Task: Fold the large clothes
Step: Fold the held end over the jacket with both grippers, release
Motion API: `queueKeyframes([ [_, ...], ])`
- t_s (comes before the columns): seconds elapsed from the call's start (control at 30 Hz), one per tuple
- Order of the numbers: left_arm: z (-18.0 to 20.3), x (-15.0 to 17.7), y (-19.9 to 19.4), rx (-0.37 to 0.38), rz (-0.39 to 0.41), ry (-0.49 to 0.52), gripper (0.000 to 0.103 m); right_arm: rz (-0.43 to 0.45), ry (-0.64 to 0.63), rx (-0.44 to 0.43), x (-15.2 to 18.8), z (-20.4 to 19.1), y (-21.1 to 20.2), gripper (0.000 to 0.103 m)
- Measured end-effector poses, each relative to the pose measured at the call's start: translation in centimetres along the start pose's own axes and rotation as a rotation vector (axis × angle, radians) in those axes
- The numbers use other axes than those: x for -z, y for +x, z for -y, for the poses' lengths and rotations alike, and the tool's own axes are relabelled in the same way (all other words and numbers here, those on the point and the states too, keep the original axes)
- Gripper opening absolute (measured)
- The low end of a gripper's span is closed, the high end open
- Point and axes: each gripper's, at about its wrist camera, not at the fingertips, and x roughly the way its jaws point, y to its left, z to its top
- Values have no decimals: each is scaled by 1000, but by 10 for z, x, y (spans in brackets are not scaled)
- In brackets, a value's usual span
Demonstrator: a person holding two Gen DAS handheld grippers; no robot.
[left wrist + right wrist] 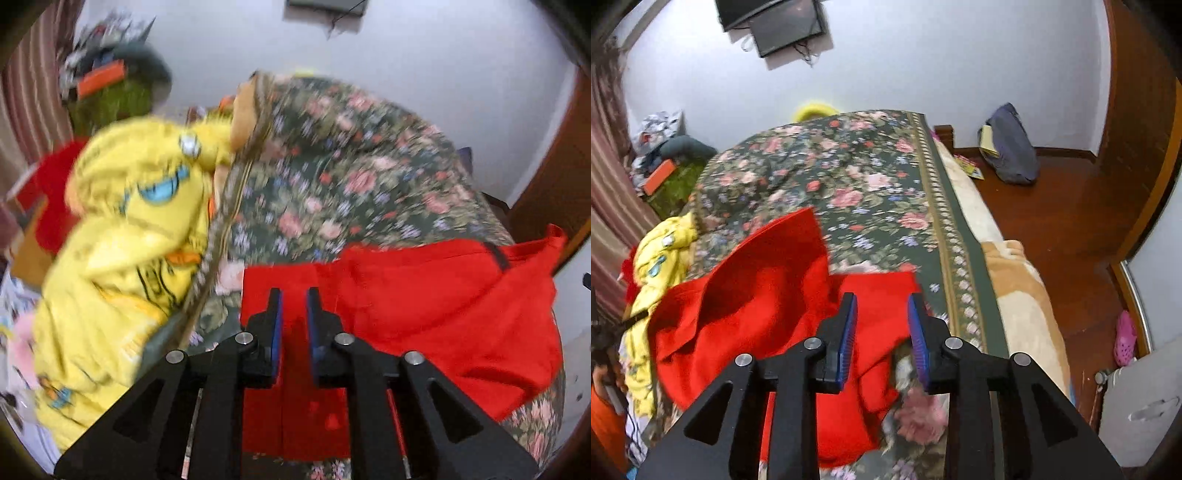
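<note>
Red cloth, the red garment (436, 306), lies spread on the bed (332, 166) directly under and ahead of both sets of jaws, resting on the floral bedspread (871, 184) so it has a flat surface to be folded on. The left gripper (294, 295) hangs over its near left edge with jaws slightly parted and nothing pinched between them; cloth shows only beneath the gap. The right gripper (882, 301) stands over the garment's opposite near corner, jaws also a little apart and empty, so the cloth seems laid down, not held. Its long axis appears to run crosswise from one pair of jaws to the other, though blur makes its outline uncertain. A yellow garment (122, 258) is heaped left of the left jaws.
</note>
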Motion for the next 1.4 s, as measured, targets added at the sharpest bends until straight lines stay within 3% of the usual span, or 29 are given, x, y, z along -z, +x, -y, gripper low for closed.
queueKeyframes([
  [0.1,13,0,-24,15,37,53,45,-5,-32,-24,11,-16,-5,26],
  [0.23,34,17,-32,29,3,147,47,-20,-101,-46,26,-43,5,35],
  [0.33,50,37,-21,67,-65,190,47,-38,-146,-75,36,-65,14,36],
  [0.6,81,64,23,134,-186,199,48,-115,-247,-143,53,-118,48,36],
  [0.73,89,64,36,137,-176,195,51,-147,-303,-144,59,-134,69,37],
  [0.93,76,76,46,94,-169,200,69,-139,-333,-28,71,-113,85,40],
  [0.97,71,77,46,95,-168,193,73,-135,-328,-19,73,-108,84,42],
  [1.0,66,80,44,97,-170,181,75,-132,-318,-19,74,-102,82,51],
  [1.07,55,82,39,103,-177,148,75,-114,-283,-10,76,-87,74,60],
  [1.23,45,70,13,70,-118,107,75,-89,-270,92,76,-61,52,61],
  [1.4,57,50,4,104,-79,107,75,-42,-251,92,65,-52,34,61],
])
